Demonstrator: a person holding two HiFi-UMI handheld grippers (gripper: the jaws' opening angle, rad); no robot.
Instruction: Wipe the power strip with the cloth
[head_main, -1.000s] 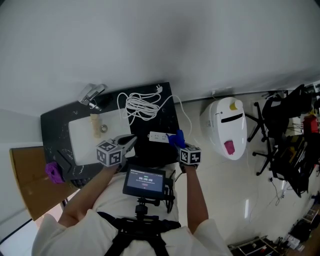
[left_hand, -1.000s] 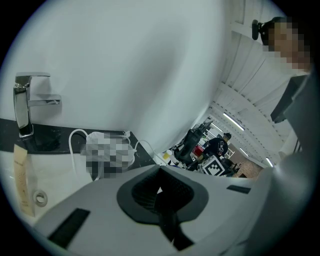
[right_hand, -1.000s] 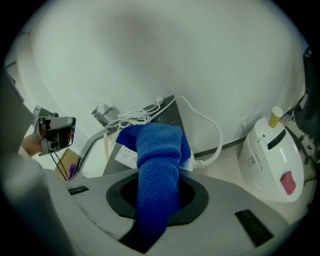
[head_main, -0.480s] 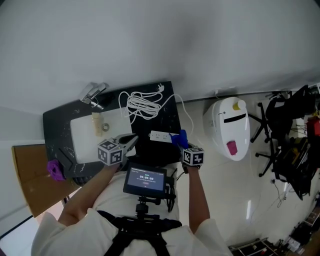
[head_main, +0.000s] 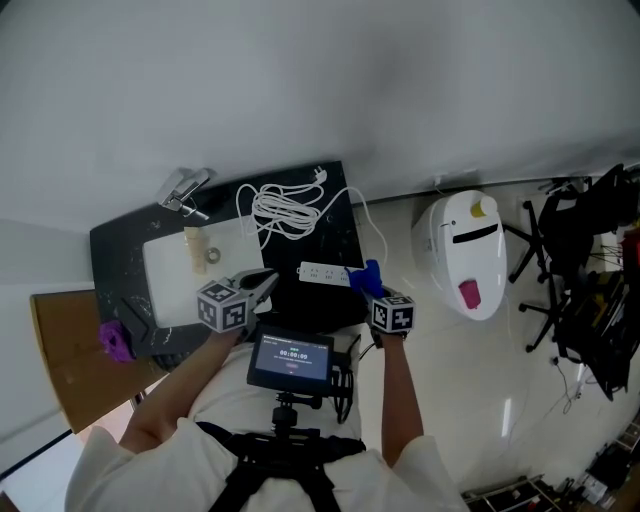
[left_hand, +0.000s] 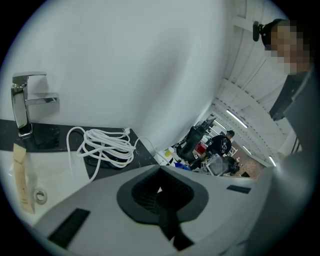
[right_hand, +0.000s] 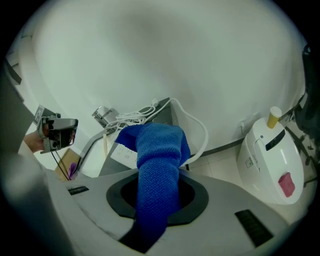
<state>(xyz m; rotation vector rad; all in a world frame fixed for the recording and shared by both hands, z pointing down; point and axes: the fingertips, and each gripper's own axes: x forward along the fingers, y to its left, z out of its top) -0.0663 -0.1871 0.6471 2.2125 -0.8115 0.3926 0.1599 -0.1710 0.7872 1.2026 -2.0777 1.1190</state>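
The white power strip (head_main: 322, 272) lies on the black counter (head_main: 340, 235), its white cable (head_main: 283, 211) coiled behind it. My right gripper (head_main: 369, 284) is shut on a blue cloth (head_main: 366, 273), which hangs at the strip's right end. In the right gripper view the cloth (right_hand: 158, 155) covers the jaws and part of the strip (right_hand: 121, 152). My left gripper (head_main: 262, 287) hovers at the counter's front, left of the strip, shut and holding nothing. The left gripper view shows the cable coil (left_hand: 106, 147) ahead of it.
A white sink (head_main: 190, 265) with a chrome faucet (head_main: 184, 190) fills the counter's left part. A white appliance (head_main: 470, 255) stands on the floor to the right, with dark chairs (head_main: 585, 250) beyond. A purple object (head_main: 115, 342) sits at the left, and a small screen (head_main: 291, 358) is below the grippers.
My right gripper has moved a little to the right with the cloth, toward the strip's right end. The left gripper has stayed where it was.
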